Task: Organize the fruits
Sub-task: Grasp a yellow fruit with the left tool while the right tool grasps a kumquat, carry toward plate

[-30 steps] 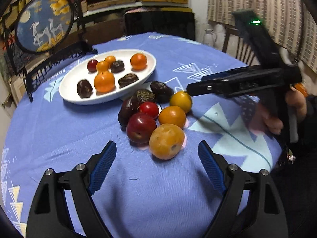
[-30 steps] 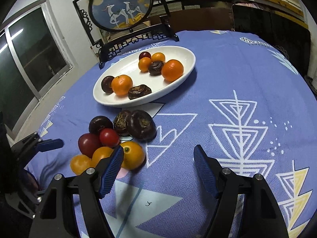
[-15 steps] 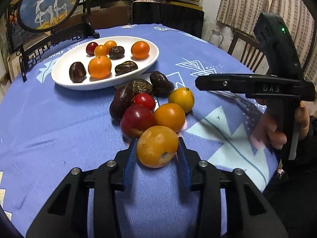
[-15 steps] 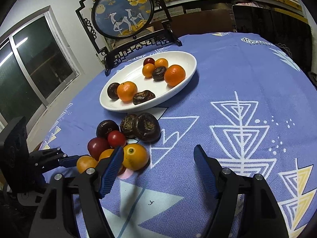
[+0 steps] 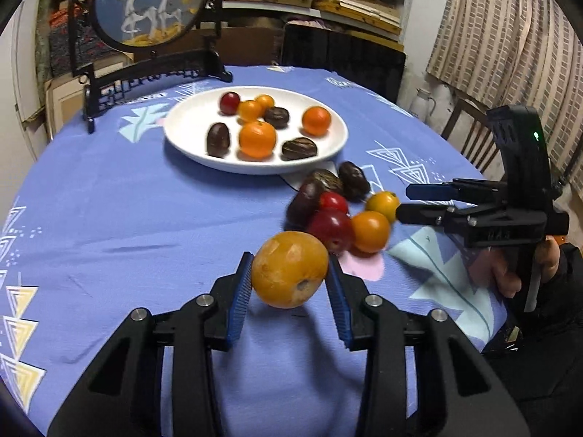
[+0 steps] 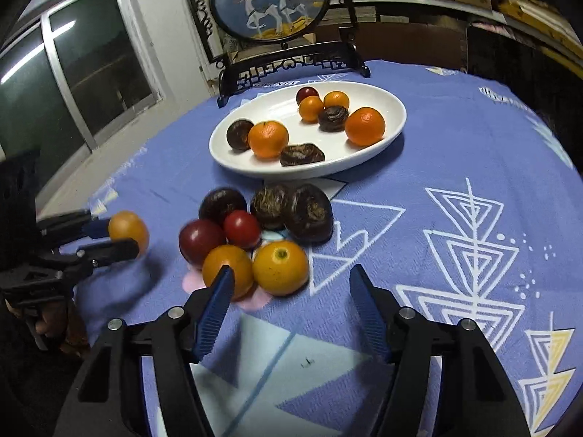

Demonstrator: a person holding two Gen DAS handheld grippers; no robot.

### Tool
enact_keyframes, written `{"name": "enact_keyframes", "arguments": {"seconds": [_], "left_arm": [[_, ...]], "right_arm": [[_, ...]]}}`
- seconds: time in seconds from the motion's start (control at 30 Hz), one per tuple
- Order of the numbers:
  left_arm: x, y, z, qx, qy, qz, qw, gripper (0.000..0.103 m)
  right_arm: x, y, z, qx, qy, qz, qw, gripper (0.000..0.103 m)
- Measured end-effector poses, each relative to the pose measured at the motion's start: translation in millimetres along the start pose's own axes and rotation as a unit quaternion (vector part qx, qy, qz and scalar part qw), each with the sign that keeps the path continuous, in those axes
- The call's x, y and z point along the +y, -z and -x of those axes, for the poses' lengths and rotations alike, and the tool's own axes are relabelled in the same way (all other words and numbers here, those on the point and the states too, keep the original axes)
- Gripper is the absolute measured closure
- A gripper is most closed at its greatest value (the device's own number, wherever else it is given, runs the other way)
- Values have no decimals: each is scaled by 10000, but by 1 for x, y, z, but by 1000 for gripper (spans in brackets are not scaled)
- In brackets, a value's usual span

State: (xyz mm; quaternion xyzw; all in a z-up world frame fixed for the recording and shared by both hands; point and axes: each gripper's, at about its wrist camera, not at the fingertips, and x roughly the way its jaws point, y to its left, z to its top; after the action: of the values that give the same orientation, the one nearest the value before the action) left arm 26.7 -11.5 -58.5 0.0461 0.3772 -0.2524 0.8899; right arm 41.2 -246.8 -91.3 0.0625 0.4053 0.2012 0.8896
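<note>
My left gripper is shut on a yellow-orange fruit and holds it above the blue tablecloth, left of the loose pile; it also shows in the right wrist view. The pile holds red, orange and dark brown fruits. A white oval plate further back carries several oranges, dark fruits and a red one. My right gripper is open and empty, just in front of an orange fruit at the pile's near edge.
A round painted screen on a black stand stands behind the plate. A dark chair back and a wooden chair ring the table. A window is at the left. Shelves fill the back wall.
My left gripper closed on the yellow-orange fruit, lifted it and carried it left away from the pile. My right gripper moved closer to the pile, still open.
</note>
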Motion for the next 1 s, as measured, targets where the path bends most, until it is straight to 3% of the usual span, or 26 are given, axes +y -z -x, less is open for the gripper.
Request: {"name": "enact_keyframes", "arguments": {"seconds": [0.13,0.27,0.37,0.67,0.8,1.0], "left_arm": [[7,-1,3,-68,-20,57,10000,64],[10,0,3,-77,-11,61,10000,64],[14,0,2,-80,-10,73,9999,64],[23,-13,3,-193,57,126,9997,64],[30,-37,1,-307,90,78,9995,64],[51,-100,-20,-522,46,38,9986,64]], "right_arm": [[0,-7,-12,231,-227,-149,9994,49],[-8,-5,-21,417,-697,-537,9952,51],[-15,-2,-23,487,-807,-777,9925,67],[-9,-14,6,39,-726,-660,9952,67],[-12,-42,16,-160,-621,-599,9961,67],[-15,-83,12,-222,-394,-649,9969,67]]}}
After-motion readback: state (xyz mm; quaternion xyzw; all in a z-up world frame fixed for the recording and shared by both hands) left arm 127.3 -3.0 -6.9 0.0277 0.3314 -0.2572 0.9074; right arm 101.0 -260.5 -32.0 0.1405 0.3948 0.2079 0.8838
